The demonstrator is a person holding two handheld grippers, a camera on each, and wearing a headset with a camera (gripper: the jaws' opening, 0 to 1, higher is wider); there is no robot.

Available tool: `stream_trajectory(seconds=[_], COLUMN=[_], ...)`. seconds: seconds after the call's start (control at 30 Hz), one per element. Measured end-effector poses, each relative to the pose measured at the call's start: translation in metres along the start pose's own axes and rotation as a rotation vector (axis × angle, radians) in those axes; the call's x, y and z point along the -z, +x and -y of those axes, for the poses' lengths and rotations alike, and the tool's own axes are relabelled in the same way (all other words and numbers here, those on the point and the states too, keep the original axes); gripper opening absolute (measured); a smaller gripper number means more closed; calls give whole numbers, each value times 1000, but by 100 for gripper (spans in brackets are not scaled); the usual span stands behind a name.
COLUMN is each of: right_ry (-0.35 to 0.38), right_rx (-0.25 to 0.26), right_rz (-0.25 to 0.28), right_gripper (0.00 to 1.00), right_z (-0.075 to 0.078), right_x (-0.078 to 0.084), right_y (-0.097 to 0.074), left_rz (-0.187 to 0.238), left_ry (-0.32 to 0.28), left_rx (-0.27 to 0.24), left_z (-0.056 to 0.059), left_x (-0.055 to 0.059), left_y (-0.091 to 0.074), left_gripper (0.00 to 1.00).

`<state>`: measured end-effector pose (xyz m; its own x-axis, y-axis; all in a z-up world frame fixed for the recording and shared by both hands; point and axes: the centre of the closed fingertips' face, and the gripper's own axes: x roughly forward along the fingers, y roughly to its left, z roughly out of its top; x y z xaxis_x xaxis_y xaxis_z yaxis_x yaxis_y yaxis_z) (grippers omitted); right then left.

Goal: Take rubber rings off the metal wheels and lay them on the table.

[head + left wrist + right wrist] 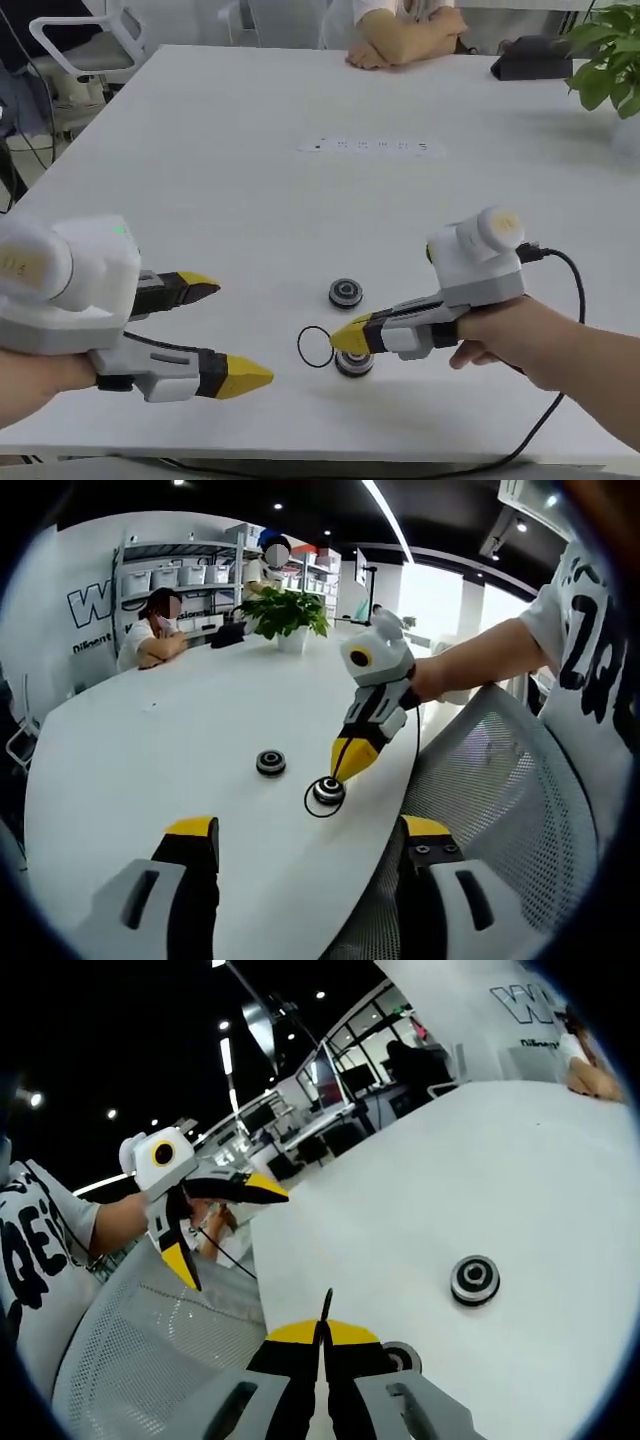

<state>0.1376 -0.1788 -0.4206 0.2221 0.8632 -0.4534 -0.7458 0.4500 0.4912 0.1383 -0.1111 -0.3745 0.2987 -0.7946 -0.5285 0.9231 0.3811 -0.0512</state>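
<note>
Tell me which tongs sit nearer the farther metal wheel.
Right. The right tongs, shut on the rubber ring, are just on the near side of the farther wheel; the left tongs hang open well off to its left.

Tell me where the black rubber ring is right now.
In the head view, the rubber ring is pinched at the closed tip of the right hand-held gripper, just left of the nearer metal wheel.
</note>
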Motion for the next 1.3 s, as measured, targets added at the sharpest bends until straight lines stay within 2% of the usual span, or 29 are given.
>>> stream_trajectory(seconds=[0.37,0.57,0.8,1.07,1.13,1.3], right_ry=[-36,-52,-78,-101,-99,-109], right_rx=[-16,-42,-36,-4,36,77], right_rz=[-52,-62,-85,-92,-93,-90], right_gripper=[0,0,0,0,0,0], right_z=[-3,-12,-11,-5,3,11], right_x=[5,6,9,10,10,10], right_y=[16,29,38,42,42,41], left_rz=[-7,-13,-6,-12,-13,-12], left_ry=[-11,-12,-18,-19,-19,-17], left_rx=[-19,-27,-28,-33,-33,-33], left_z=[-4,-6,-5,-6,-6,-6], left_x=[5,7,7,9,9,9], left_y=[-7,-9,-10,-11,-11,-11], left_gripper=[71,72,71,71,71,71])
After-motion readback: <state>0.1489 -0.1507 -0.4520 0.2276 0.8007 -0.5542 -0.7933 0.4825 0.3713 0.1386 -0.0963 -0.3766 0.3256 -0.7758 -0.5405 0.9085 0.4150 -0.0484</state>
